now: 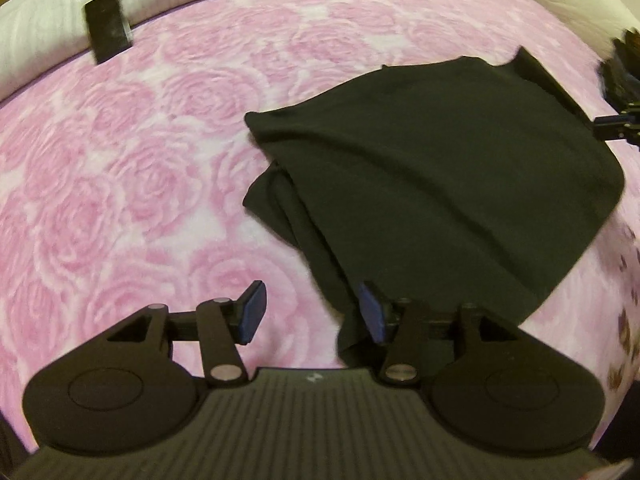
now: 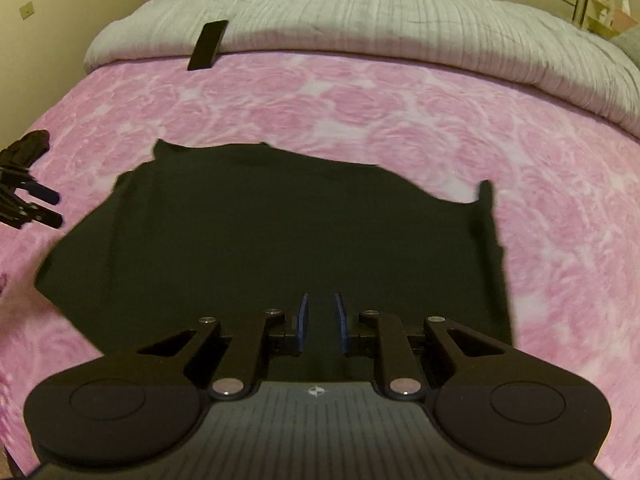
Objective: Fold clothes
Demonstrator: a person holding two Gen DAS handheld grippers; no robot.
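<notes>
In the right wrist view alone, a wall socket [image 2: 26, 11] shows.

My left gripper [image 1: 310, 312]: matte black linkage arms, round silver pivot pins.
My right gripper [image 2: 320, 322]: same black build, ribbed grey housing, small white emblem.
My pads [image 2: 304, 320]: thin, blue, flat.

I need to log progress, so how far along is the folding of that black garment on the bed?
Done: the black garment is already doubled over, layers showing at its left edge, on the pink blanket. In hand: nothing; the left gripper has open, empty jaws, and the right gripper hovers over the cloth, jaws narrow. Left: the edges look uneven, so probably another fold.
</notes>
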